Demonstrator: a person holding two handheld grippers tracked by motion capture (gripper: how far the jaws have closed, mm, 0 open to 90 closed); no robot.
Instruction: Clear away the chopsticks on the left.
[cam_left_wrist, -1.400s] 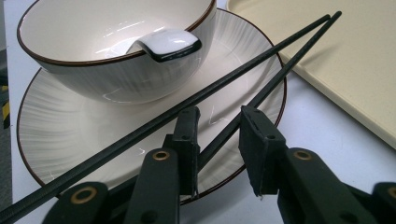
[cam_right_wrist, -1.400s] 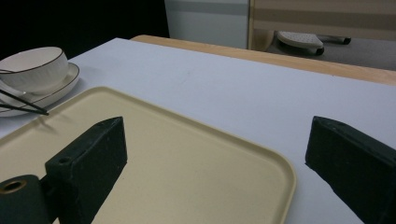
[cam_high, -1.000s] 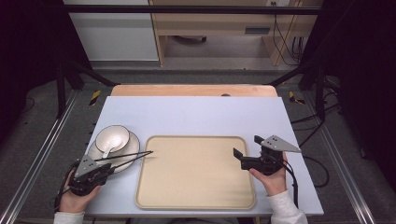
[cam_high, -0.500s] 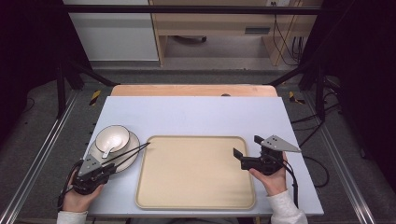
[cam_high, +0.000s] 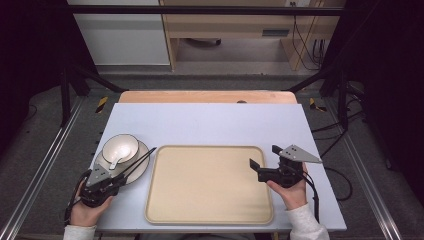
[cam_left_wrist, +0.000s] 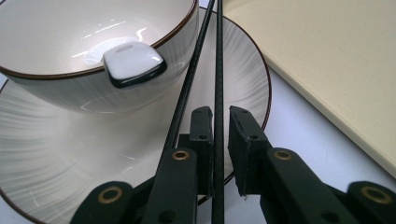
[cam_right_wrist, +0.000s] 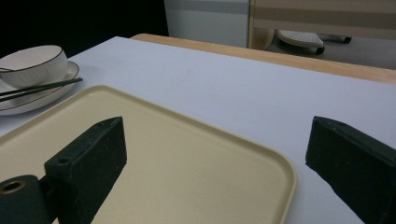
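Pair of thin black chopsticks (cam_left_wrist: 218, 70): lying across the right rim of the white ribbed plate (cam_high: 140, 167), tips pointing toward the counter's far right, handle ends toward the near-left corner. Left claw (cam_left_wrist: 219, 126) sits at those handle ends. One stick runs through the narrow gap between its jaws; the other passes just outside the left jaw. Jaws nearly closed, a gap is visible beside the stick, so cannot tell if it is actually clamped.

White ceramic bowl with a thin brown rim (cam_high: 120, 147) stands on the plate, toward its far-left side. White ceramic spoon (cam_left_wrist: 133, 63) rests in the bowl, handle end hanging over the near rim. Plate sits near the counter's left edge, just beside the left edge of the tray.

Beige rectangular tray with rounded corners (cam_high: 210, 220) lies flat in the middle of the counter's near half, nothing on it. Counter (cam_high: 210, 120) is a pale blue-grey top with a wooden strip along the far edge.

Right claw (cam_high: 265, 162) hovers at the tray's right edge, held by the person's right hand (cam_high: 292, 192), pointing left over the tray. Jaws wide apart, holding nothing. Left hand (cam_high: 85, 210) grips the left claw near the counter's near-left corner.
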